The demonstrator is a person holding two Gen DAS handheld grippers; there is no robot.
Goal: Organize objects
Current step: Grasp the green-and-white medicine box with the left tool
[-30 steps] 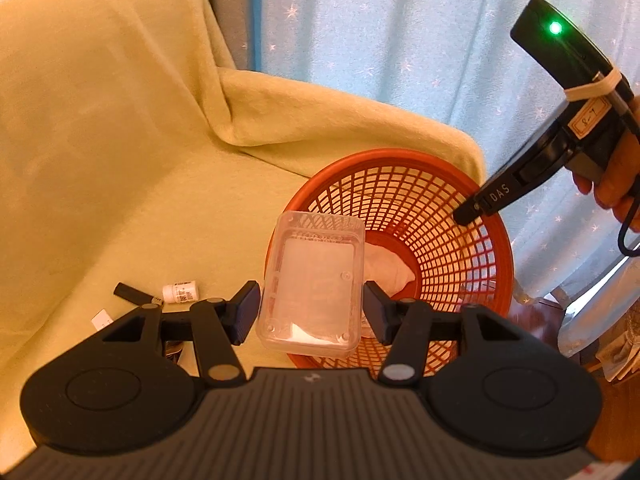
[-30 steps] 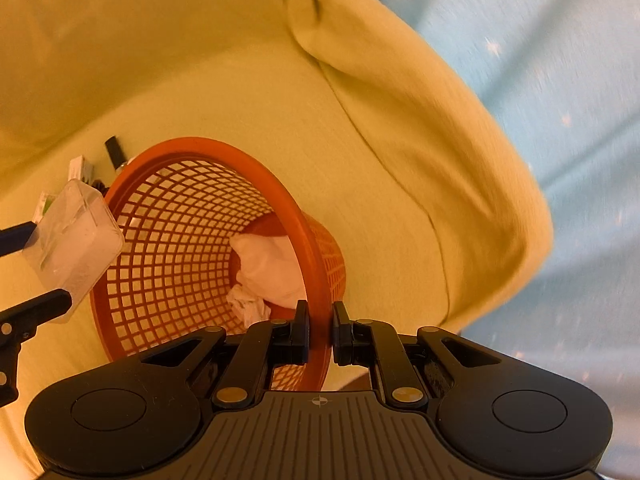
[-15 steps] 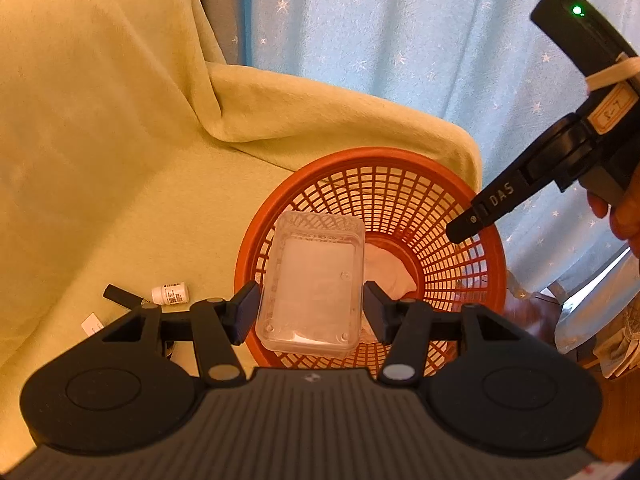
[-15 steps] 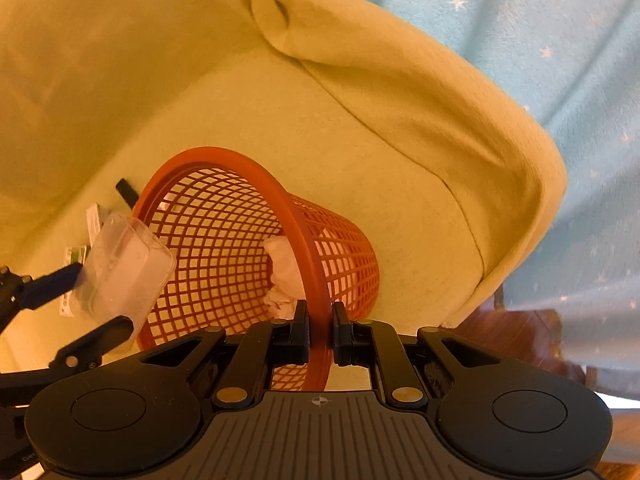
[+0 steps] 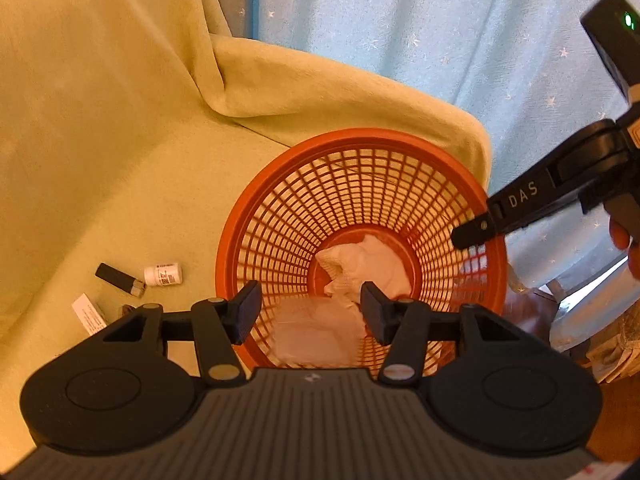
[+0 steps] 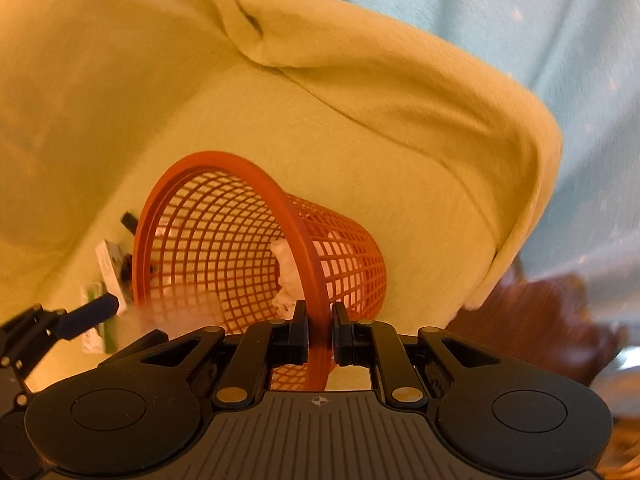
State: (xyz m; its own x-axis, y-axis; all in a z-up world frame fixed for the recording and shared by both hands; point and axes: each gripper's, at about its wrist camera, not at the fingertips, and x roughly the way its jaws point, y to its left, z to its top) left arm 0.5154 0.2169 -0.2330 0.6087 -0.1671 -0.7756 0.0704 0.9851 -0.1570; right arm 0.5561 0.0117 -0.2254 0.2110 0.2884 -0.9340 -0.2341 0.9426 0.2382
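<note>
Round orange lattice basket (image 5: pixel 362 216), smooth thick rim, tilted on a plush yellow-green throw (image 5: pixel 120 140). Right gripper (image 6: pixel 320 336) clamped on the rim. Left gripper (image 5: pixel 311 312) spread wide, holding nothing. Clear rectangular plastic box (image 5: pixel 316 336), blurred, inside the basket near the rim. Crumpled white cloth (image 5: pixel 364 264) at the bottom. Small white bottle (image 5: pixel 163 274) beside the basket.

— How's the light?
— Warm, yellowish, bright; daylight glows through the blue curtain (image 5: pixel 400 40) behind.
— Sharpness?
— The clear box (image 5: pixel 316 336) is smeared by motion blur; the right view's right edge blurs too. Fisheye bends every edge, corners black.
</note>
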